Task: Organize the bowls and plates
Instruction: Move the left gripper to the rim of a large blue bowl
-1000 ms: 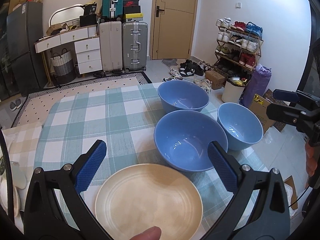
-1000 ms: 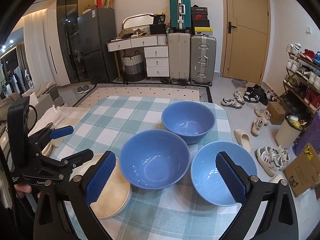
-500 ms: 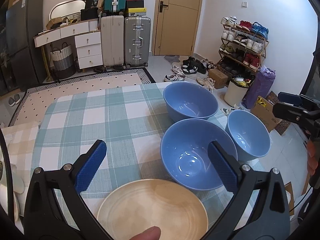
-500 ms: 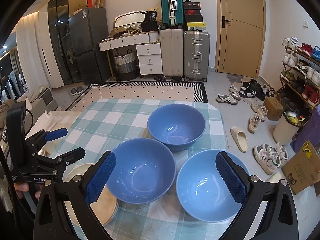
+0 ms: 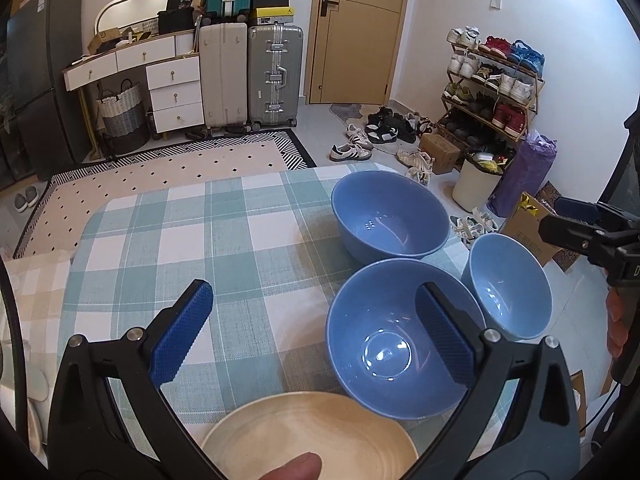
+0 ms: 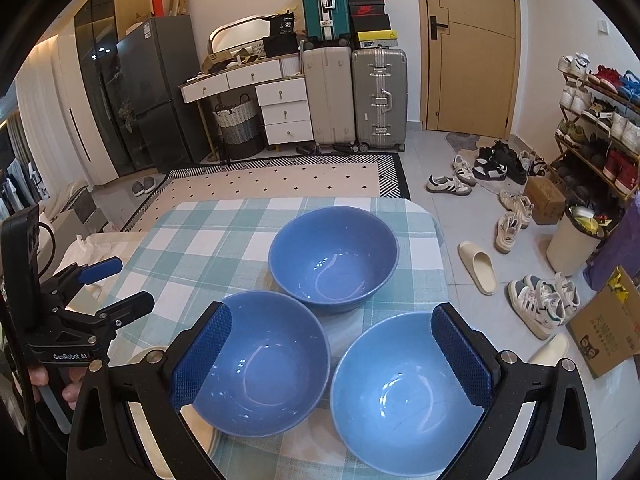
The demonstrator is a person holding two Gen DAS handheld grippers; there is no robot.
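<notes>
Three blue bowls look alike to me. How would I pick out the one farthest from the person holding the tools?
Start at the table with the green-and-white checked cloth. Three round blue bowls form a triangle on it; take the far blue bowl, nearest the patterned rug. It stands alone at the point, while the other two blue bowls sit side by side nearer the cameras.
</notes>
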